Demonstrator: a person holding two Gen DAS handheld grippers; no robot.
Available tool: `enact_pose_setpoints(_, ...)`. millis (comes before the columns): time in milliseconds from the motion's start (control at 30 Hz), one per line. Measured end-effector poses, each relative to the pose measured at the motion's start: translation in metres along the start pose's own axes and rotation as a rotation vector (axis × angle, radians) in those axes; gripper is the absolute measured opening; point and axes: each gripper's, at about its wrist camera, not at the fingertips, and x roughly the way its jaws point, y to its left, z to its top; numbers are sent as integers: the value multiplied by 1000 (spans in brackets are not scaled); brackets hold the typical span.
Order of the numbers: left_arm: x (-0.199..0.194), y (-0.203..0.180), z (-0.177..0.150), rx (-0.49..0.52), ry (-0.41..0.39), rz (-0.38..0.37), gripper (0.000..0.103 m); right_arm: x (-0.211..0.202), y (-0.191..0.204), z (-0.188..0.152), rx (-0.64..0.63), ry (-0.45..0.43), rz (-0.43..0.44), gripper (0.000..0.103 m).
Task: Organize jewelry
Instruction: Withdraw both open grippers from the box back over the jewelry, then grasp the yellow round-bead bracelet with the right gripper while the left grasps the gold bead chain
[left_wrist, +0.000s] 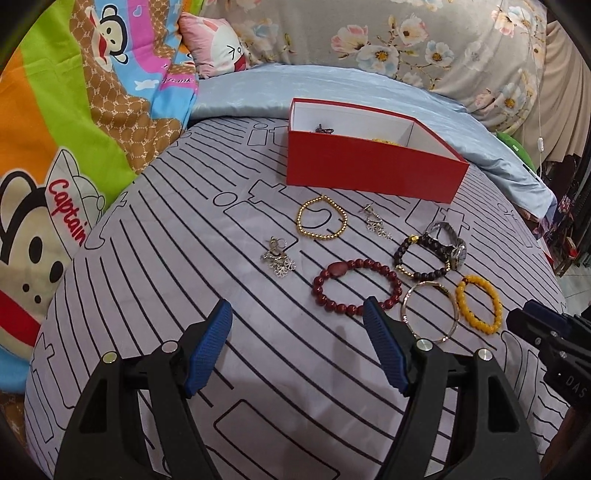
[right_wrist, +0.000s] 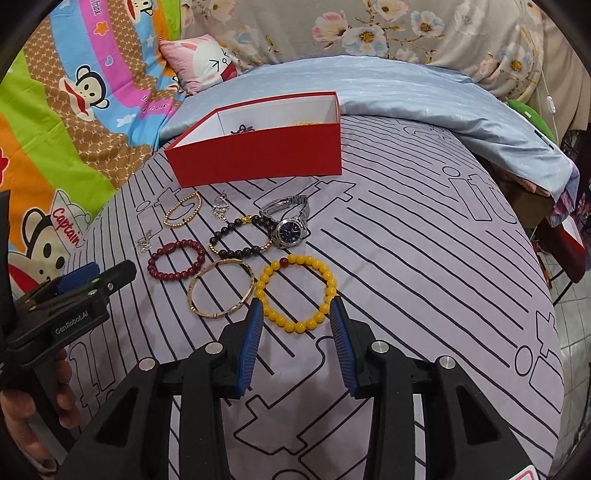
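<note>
The left hand-held gripper (left_wrist: 297, 317) hovers over the striped bed sheet (left_wrist: 166, 295) with its jaws wide apart and empty, its right pad just in front of the red bead bracelet (left_wrist: 356, 286). The right hand-held gripper (right_wrist: 297, 308) has its jaws narrower, bracketing the yellow bead bracelet (right_wrist: 297, 291) without clearly pressing it. Between them lies the gold bangle (right_wrist: 221, 288); behind, the watch (right_wrist: 290, 221) and red box (right_wrist: 258, 155).

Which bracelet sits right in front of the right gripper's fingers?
The yellow bead bracelet, lying between the right gripper's open fingertips. The thin metal bangle and dark red bead bracelet lie farther left.
</note>
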Motion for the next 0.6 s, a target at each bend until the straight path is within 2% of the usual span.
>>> enact_pose_setpoints(300,11,3,3,-19,18,16,69,11,-3,5,11,-1,-16,35)
enact_pose_setpoints(600,19,17,12,-60,25,25,69,27,-11,14,31,11,-32,27)
